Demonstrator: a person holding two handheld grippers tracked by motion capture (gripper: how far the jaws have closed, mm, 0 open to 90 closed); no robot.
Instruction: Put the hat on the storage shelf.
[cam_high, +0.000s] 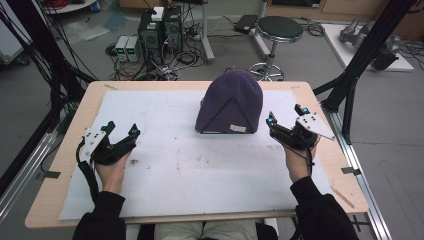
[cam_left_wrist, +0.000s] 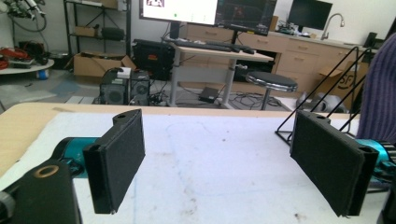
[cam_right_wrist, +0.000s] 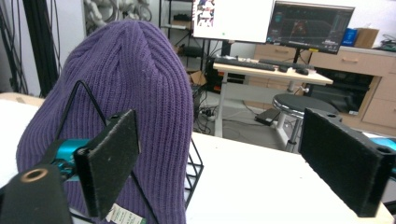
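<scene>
On the tabletop (cam_high: 75, 130), a white mat (cam_high: 165, 165) spread over most of the wood, marked with small dark specks near its middle. Over at the left, the left gripper (cam_high: 122, 131) held low over the mat's left edge, angled up and inward, fingers (cam_left_wrist: 116, 161) spread wide with bare mat between them and nothing gripped. Left hand (cam_high: 112, 172) wrapped around its body from below, dark sleeve coming in from the bottom edge, cable looping beside the wrist.

Moving to the centre: a purple knit beanie (cam_high: 231, 102) pulled over a black wire stand (cam_right_wrist: 194, 170), sitting on the far half of the mat, a small label at its lower hem. Thin triangular wire frame seen against the knit, and its base poking out at the hat's side in the right gripper view.

On to the right: the right gripper (cam_high: 284, 120) just beside the beanie's right flank, apart from it, fingers (cam_right_wrist: 343, 161) parted wide and empty. In its own view, the near finger in front of the hat, the other out over open mat. Right hand (cam_high: 299, 162) gripping from below, forearm straight in from the bottom.

Beyond the tabletop: computer towers (cam_high: 160, 27) amid tangled cables, and a round black stool (cam_high: 279, 30) on the floor.
</scene>
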